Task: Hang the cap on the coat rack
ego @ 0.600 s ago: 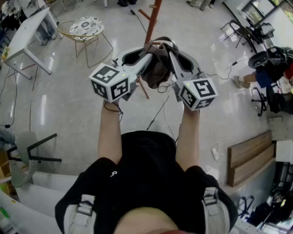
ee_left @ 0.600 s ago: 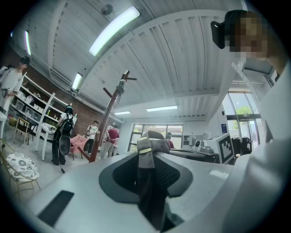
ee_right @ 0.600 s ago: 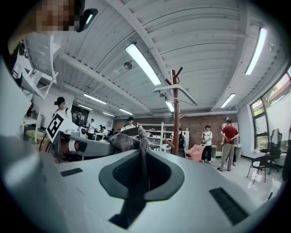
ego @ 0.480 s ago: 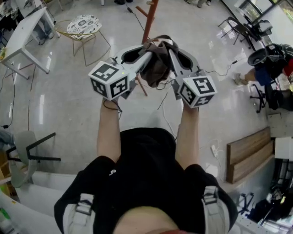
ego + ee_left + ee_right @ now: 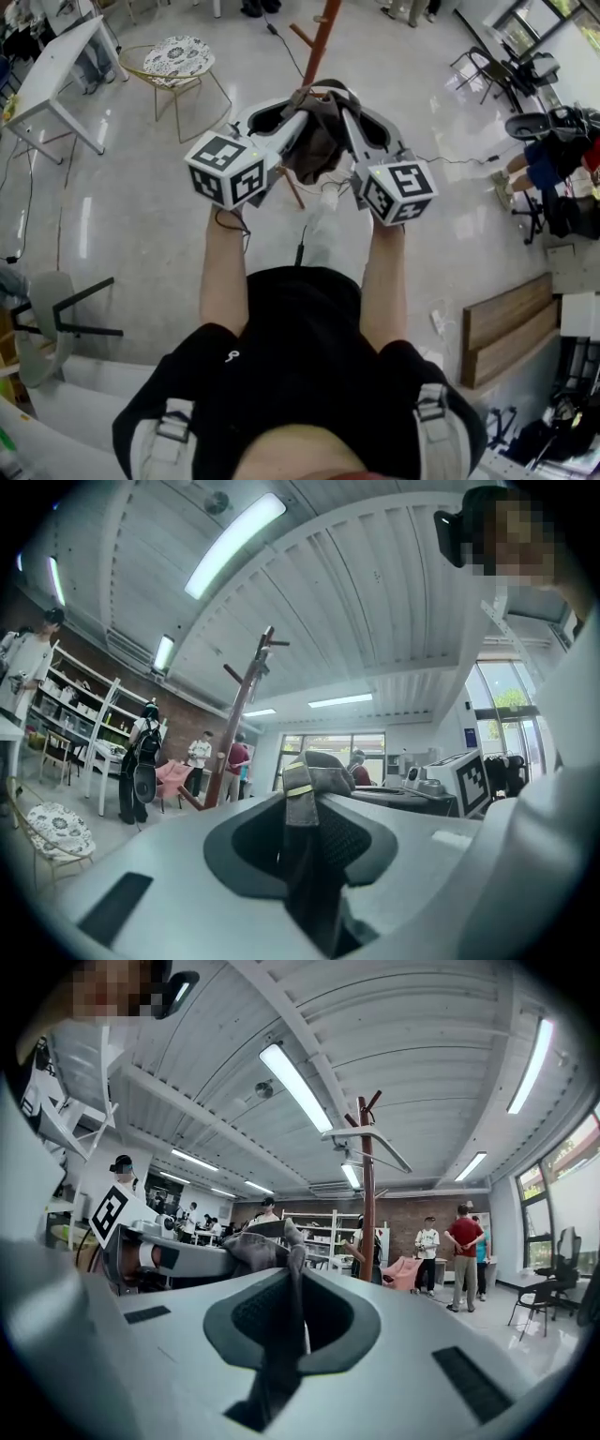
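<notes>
A dark brown cap (image 5: 317,141) hangs stretched between my two grippers, held up in front of me. My left gripper (image 5: 302,108) is shut on the cap's strap side (image 5: 305,803). My right gripper (image 5: 342,103) is shut on the cap's opposite edge (image 5: 272,1251). The red-brown wooden coat rack (image 5: 314,37) stands just beyond the cap, its pole and pegs rising past both grippers; in the left gripper view the coat rack (image 5: 246,705) is left of the cap, in the right gripper view the coat rack (image 5: 367,1185) is right of it. The cap is apart from the pegs.
A round patterned chair (image 5: 178,58) and a white table (image 5: 56,75) stand at the left. Cables (image 5: 323,230) run over the floor below the grippers. A wooden bench (image 5: 506,328) is at the right, office chairs (image 5: 525,66) beyond. Several people stand (image 5: 464,1260) in the background.
Both grippers with the cap have shifted slightly up and forward toward the rack. The grip on the cap is unchanged.
</notes>
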`<state>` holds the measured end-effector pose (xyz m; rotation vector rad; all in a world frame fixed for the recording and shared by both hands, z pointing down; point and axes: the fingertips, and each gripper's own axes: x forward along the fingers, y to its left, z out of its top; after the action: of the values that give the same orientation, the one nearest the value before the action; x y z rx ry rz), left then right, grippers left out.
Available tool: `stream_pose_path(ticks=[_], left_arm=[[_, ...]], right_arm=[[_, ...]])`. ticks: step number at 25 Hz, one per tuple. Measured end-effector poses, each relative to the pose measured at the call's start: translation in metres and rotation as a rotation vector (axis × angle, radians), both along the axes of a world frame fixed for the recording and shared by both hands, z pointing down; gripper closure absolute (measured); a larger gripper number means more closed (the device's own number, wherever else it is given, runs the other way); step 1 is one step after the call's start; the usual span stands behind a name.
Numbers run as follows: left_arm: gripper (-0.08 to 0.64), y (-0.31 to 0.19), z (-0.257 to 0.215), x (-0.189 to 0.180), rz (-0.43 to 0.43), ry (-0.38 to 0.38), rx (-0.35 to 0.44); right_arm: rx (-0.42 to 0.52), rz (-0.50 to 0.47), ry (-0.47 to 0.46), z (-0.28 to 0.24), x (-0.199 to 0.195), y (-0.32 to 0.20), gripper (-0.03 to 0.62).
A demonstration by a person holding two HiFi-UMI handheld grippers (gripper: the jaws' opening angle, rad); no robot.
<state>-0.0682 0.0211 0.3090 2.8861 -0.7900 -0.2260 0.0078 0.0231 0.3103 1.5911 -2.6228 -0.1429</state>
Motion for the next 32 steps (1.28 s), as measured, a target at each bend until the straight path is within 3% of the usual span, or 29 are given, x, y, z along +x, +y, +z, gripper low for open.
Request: stream_pose_path(ticks=[6,10,15,20,26,32], left_arm=[[0.488,-0.025,-0.006,0.019,0.014,0.0,0.022],[0.488,-0.054,0.003,0.013,-0.031,-0.017,0.01],[0.488,-0.104,-0.002,-0.005,-0.093,-0.009,0.009],[0.488,-0.147,-0.005,0.013,-0.104,-0.017,0.021],[0.488,-0.198,-0.006,0.023,-0.126,-0.021,-0.003],[0.488,-0.238,0.022,0.028,-0.134,-0.06,-0.047]], right_arm=[[0.01,-0.005,-0.022,-0.009,0.021,-0.031,0.58],[0.005,-0.039,-0.036,-0.002,0.016,-0.065,0.58],[0.015,-0.111,-0.039,-0.005,-0.005,-0.115,0.58],[0.019,-0.163,-0.055,-0.01,0.015,-0.159,0.58],[0.013,-0.292,-0.032,-0.016,0.018,-0.212,0.58],[-0.026,-0.366,-0.023,0.013,0.017,-0.246,0.58]])
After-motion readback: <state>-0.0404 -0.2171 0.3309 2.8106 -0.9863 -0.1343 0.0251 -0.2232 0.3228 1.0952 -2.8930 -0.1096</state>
